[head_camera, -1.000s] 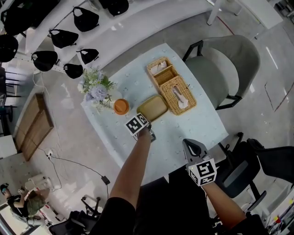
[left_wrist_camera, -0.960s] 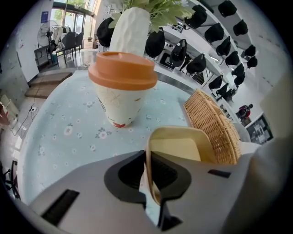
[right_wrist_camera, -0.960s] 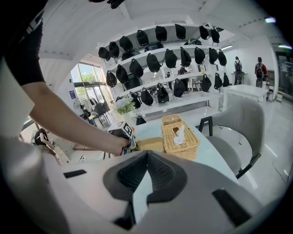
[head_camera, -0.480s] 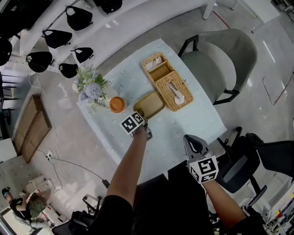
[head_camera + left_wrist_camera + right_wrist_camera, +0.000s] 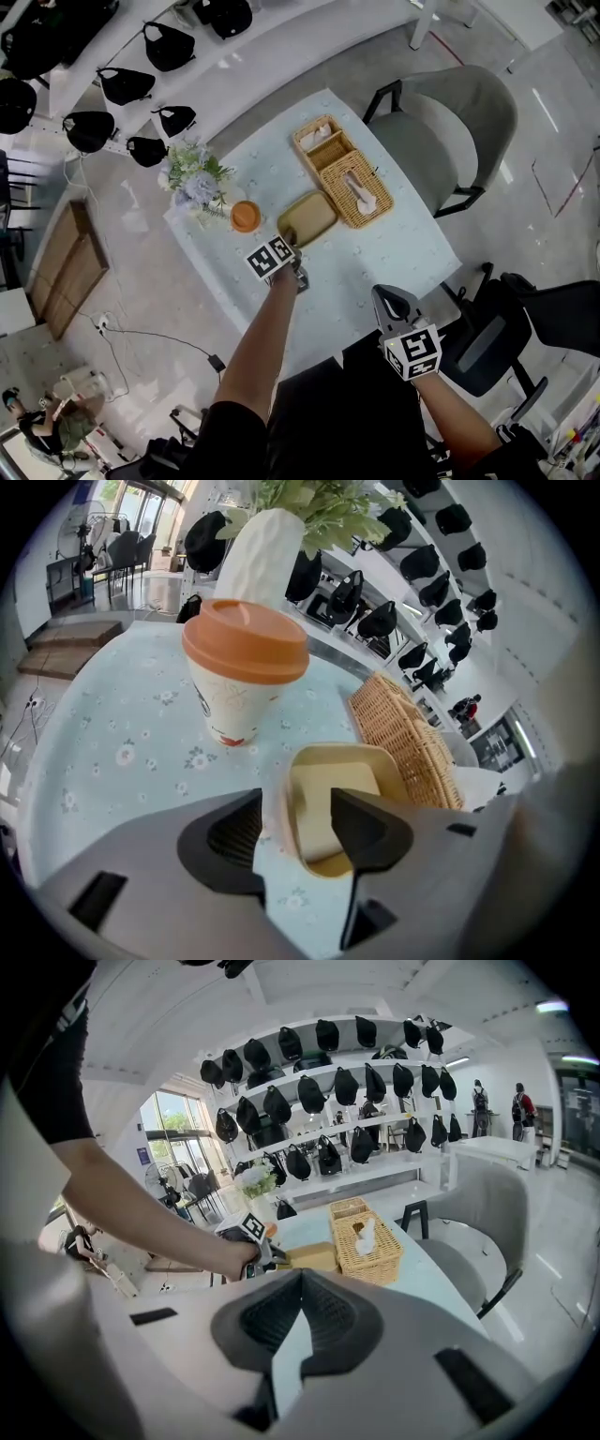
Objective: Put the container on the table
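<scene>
The olive-yellow lidded container (image 5: 307,217) lies flat on the pale blue floral table (image 5: 394,253). My left gripper (image 5: 286,246) is at its near corner. In the left gripper view the jaws have just been opening and stand apart, with the container's (image 5: 342,794) near rim between them and the pads clear of it; my left gripper (image 5: 295,808) is open. My right gripper (image 5: 389,302) hovers over the table's near edge, apart from the container. In the right gripper view its tips (image 5: 300,1283) meet with nothing between them.
An orange-lidded paper cup (image 5: 246,217) stands just left of the container, with a flower vase (image 5: 197,183) behind it. Two wicker baskets (image 5: 342,173) sit to the container's right, one holding tissues. A grey chair (image 5: 450,141) is at the table's far right.
The left gripper has stayed at the container's near corner and the container has not shifted on the table. The right gripper has not moved.
</scene>
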A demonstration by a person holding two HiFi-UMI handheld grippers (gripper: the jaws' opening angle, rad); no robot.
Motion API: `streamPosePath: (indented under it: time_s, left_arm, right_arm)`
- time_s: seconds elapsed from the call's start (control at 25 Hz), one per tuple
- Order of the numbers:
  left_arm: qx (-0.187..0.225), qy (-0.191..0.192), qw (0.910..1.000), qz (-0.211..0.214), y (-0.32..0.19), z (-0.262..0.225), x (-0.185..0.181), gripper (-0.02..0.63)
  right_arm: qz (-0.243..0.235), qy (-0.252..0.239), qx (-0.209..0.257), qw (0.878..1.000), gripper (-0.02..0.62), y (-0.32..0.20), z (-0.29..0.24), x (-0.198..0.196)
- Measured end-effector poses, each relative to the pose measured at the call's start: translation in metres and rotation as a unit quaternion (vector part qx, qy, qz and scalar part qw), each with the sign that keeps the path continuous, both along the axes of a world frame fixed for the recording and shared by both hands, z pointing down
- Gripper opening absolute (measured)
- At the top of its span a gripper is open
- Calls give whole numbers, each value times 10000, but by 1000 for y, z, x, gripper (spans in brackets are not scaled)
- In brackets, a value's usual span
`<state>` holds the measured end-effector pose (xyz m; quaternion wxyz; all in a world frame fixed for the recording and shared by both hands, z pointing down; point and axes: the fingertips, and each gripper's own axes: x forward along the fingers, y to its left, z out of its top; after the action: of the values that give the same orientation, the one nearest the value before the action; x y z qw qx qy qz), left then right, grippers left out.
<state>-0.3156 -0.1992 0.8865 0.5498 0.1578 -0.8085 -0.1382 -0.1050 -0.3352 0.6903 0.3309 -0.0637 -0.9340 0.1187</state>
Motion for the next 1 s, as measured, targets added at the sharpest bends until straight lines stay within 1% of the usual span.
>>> streamPosePath:
  time_s: [0.08,0.2,0.4,0.6,0.76,0.92,1.0]
  left_arm:
    - [52,-20,10000,28,3,-8,3,209]
    - [173,-55,9998,-42,9,-22,9,209]
    - [357,-143,9993,4,14,-50,29,209]
    - [603,-398,9972,170,20,-91,39,209]
    - [807,-677,9936,403,28,-133,48,209]
    - [984,-954,9892,518,45,-178,66,209]
    - [1019,-1154,9864,569,53,-199,78,209]
  right_arm:
    - [-43,-35,1,10000,-2,8,-5,2]
    - [-91,-100,7,9999,-2,19,-13,5]
    - [-140,-168,-10,9998,-2,33,-25,17]
    - [-191,-295,29,9994,-2,37,-38,20]
    - [-253,-447,80,9986,-2,37,-57,20]
    - [-143,-654,-9,9978,-2,38,-86,21]
    - [-80,-708,-75,9974,-2,39,-96,23]
